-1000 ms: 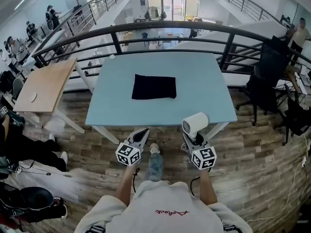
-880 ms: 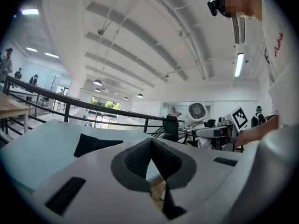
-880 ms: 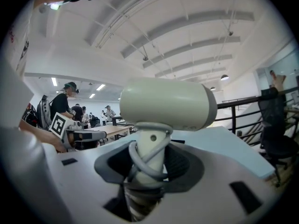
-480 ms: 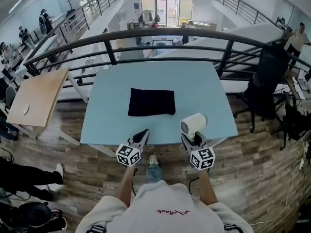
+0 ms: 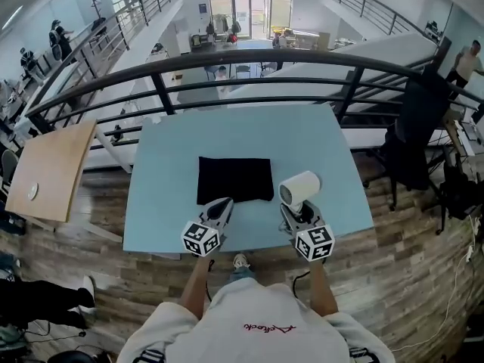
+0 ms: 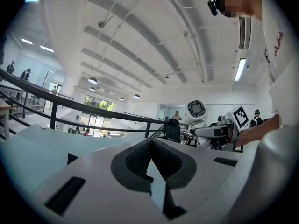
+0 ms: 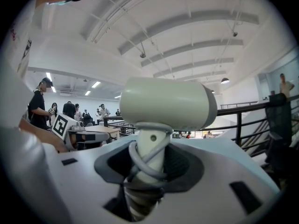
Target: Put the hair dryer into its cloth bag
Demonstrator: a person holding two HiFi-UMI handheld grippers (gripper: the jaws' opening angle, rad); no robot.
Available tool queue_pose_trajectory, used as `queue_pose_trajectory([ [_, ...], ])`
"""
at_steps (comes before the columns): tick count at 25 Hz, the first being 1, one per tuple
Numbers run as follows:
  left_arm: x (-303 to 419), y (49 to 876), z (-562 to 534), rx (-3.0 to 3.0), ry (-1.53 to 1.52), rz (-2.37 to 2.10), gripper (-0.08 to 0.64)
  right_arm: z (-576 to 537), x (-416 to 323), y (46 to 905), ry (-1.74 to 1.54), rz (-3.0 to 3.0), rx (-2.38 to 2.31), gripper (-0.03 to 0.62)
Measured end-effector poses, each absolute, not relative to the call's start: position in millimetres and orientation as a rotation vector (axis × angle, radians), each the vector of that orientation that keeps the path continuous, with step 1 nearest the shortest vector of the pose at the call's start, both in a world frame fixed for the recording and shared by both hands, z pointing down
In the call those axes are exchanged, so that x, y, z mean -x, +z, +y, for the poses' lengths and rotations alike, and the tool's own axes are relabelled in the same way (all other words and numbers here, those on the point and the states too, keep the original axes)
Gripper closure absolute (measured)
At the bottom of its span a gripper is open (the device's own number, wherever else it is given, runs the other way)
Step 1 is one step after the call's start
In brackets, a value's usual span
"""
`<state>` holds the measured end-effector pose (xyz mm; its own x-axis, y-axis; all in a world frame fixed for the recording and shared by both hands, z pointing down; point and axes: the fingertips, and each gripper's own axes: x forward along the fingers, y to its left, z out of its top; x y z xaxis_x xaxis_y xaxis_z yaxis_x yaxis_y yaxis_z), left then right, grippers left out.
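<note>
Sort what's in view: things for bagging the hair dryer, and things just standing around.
For the job: hair dryer, held by the right gripper; black cloth bag on the blue table; left gripper, shut.
Just around: wooden table, railing, chair.

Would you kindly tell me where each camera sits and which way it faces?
Head view: on the person's head, steeply down at the table, cloth bag, left gripper, right gripper; arms and shirt show.
Left gripper view: on that gripper, level across the table toward the railing; its shut jaws and the shirt show.
Right gripper view: on that gripper, along jaws shut on the hair dryer; shirt shows at left.
Shared: each gripper view shows the other gripper; all show the hair dryer.
</note>
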<state>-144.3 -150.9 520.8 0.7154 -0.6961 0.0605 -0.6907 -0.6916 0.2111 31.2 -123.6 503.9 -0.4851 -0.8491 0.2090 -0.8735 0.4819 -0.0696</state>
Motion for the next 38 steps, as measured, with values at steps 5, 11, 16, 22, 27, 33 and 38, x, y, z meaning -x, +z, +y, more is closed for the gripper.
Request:
queue_pose_trajectory([
  [5, 147, 511, -209, -2.72, -0.052, -1.094, 0.554, -177, -28, 501, 0.259, -2.569, -1.529, 0.403],
  [11, 158, 515, -269, -2.714, -0.032, -1.098, 0.554, -240, -25, 502, 0.272, -2.561, -1.561, 0.403],
  [16, 182, 528, -311, -2.682, -0.017, -1.136, 0.554, -286, -15, 505, 0.301, -2.56, -1.584, 0.403],
  [22, 207, 537, -336, -2.644, -0.028, -1.166, 0.554, -314, -5, 506, 0.277, -2.54, -1.592, 0.403],
  [27, 204, 547, -343, -2.63, -0.02, -1.155, 0.554, -320, -12, 517, 0.294, -2.51, -1.603, 0.403],
  [33, 185, 556, -354, -2.617, 0.004, -1.154, 0.554, -332, -34, 522, 0.3, -2.513, -1.593, 0.403],
  [38, 148, 562, -353, -2.597, 0.02, -1.18, 0.554, -341, -67, 524, 0.281, -2.532, -1.541, 0.403],
])
